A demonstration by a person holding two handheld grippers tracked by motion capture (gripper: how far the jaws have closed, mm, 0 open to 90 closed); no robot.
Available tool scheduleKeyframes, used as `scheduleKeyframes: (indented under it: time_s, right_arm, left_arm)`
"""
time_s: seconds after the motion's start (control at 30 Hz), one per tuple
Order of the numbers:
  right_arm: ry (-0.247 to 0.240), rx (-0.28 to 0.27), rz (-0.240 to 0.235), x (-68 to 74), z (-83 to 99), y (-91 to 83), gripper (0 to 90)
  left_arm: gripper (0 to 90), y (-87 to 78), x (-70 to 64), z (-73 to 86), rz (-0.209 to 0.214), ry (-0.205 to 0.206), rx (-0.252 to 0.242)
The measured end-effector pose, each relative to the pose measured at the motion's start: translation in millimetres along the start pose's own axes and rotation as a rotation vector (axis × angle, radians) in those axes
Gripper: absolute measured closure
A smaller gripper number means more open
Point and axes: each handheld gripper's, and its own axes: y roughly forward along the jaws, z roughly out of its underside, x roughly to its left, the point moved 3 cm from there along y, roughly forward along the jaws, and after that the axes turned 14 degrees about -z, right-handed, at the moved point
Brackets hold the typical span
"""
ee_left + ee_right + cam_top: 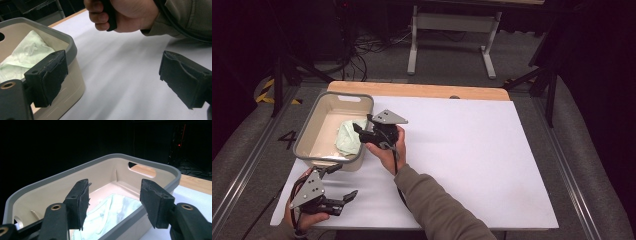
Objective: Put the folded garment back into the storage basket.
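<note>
Over the tub's (364,102) near-right rim the right gripper (360,128) hovered, jaws spread wide with nothing between them; right gripper view showed the gap framing the pale green cloth (110,217) below. Cloth lay crumpled on the tub floor, toward the right wall, touched by neither gripper. Left gripper (341,181) sat low at the tub's near corner on the white table (472,150), jaws wide apart and holding nothing, one pad (50,75) just beside the tub's outer wall; contact could not be told
</note>
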Motion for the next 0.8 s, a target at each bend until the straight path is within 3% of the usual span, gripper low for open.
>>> scheduleKeyframes:
  time_s: [0.8]
  right_arm:
    - [-0.083,-0.013,0.027,-0.6,-17.6,-34.0,39.5]
  left_arm:
    - [9.6,1.2,-0.7,0.8,-0.005,0.014,0.016]
